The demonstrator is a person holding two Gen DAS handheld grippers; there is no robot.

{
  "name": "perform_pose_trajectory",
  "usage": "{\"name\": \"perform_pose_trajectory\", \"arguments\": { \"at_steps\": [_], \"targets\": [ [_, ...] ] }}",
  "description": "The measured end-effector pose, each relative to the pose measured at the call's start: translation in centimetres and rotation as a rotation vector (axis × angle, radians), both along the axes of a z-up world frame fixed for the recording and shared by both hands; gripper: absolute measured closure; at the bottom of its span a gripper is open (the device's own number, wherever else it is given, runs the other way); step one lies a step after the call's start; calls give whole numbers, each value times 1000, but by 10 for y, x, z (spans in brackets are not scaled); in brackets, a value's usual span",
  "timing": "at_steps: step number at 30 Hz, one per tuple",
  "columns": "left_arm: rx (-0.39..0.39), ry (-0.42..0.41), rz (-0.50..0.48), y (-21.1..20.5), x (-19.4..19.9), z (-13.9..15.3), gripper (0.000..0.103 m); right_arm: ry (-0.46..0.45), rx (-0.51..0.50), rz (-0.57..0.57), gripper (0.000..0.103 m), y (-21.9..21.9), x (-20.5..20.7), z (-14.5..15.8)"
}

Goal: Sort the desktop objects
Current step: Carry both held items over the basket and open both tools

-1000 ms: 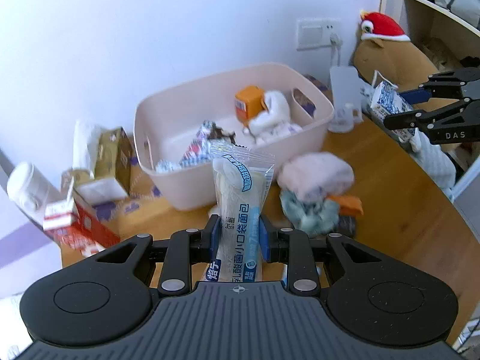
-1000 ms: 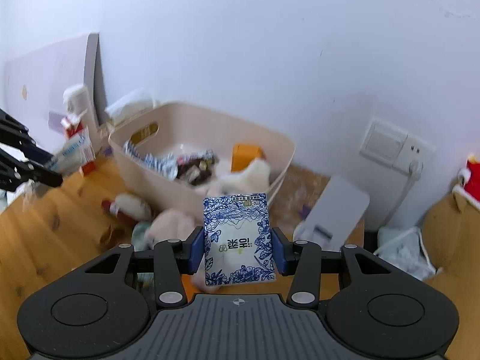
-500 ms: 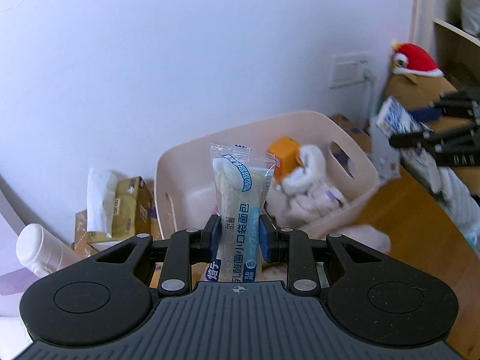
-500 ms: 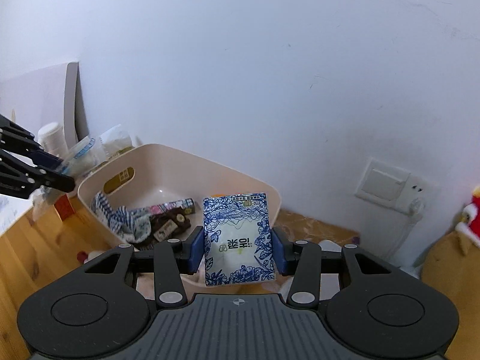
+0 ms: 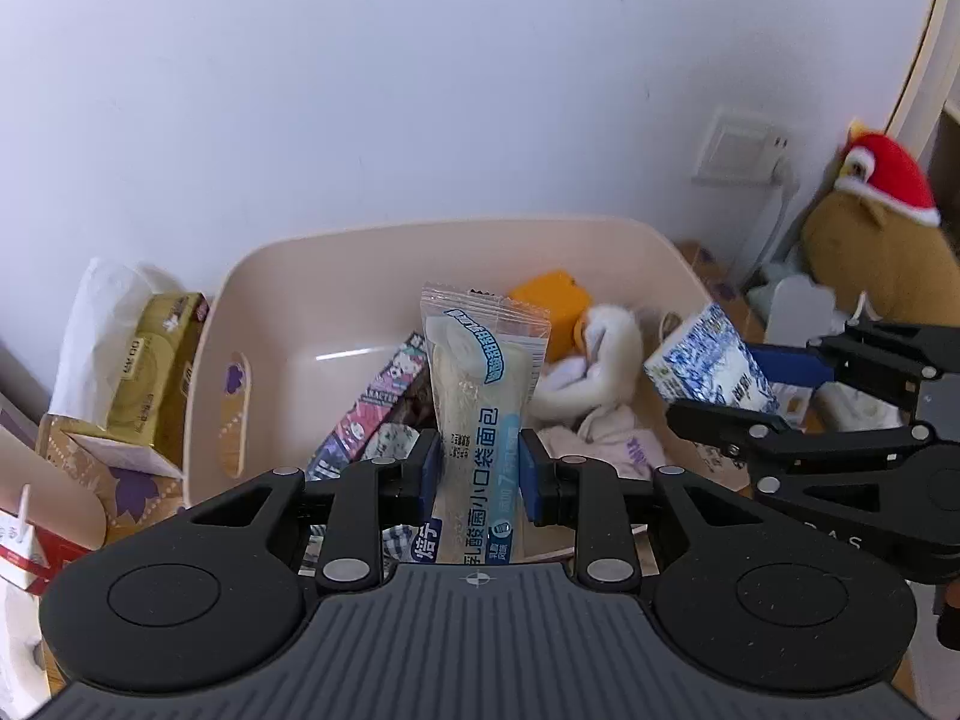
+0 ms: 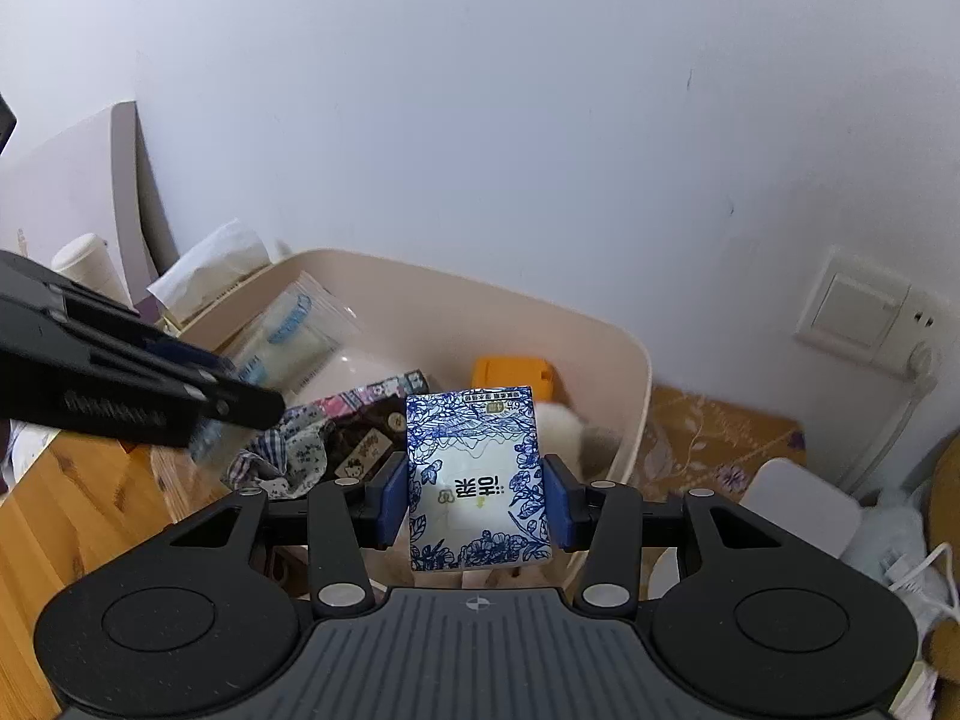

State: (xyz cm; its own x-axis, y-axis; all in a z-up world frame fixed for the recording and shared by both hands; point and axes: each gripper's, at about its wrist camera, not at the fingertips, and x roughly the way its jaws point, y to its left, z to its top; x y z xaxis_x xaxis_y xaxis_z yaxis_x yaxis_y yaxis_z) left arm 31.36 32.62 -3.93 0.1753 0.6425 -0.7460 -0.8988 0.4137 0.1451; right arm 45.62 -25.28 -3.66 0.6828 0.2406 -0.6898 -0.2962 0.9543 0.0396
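Note:
My left gripper [image 5: 477, 471] is shut on a clear bread packet [image 5: 480, 396] with blue print, held upright over the pink bin [image 5: 420, 234]. My right gripper [image 6: 477, 501] is shut on a blue-and-white tissue pack [image 6: 474, 468], held over the bin's right part [image 6: 636, 360]. The tissue pack [image 5: 711, 369] and right gripper [image 5: 714, 390] also show in the left wrist view, above the bin's right rim. The bread packet [image 6: 282, 336] and left gripper [image 6: 240, 396] show in the right wrist view. The bin holds an orange box [image 5: 549, 306], white cloth [image 5: 600, 360], and snack packets [image 5: 372, 408].
A gold tissue box [image 5: 150, 372] and a red-and-white carton [image 5: 24, 546] stand left of the bin. A plush toy with a red hat [image 5: 876, 228] and a wall socket [image 5: 741, 147] are at the right. A wooden tabletop [image 6: 54, 528] lies below.
Both grippers have moved in over the bin with their items still held. The bin now looks larger and closer, and the two grippers are nearer each other.

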Motion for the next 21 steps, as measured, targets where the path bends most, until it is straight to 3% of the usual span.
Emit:
{"name": "perform_pose_trajectory", "arguments": {
  "at_steps": [12, 15, 17, 21],
  "targets": [
    [-28, 46, 50, 15, 5, -19, 76, 76, 38, -47, 58, 4, 14, -26],
    [-30, 25, 75, 15, -3, -17, 63, 74, 50, -71, 47, 3, 13, -27],
    [-30, 18, 86, 13, -8, -14, 42, 70, 58, -74, 40, 1, 11, -26],
    [3, 29, 95, 3, -16, -6, 38, 50, 68, -89, 22, -3, 4, -19]
  ]
}}
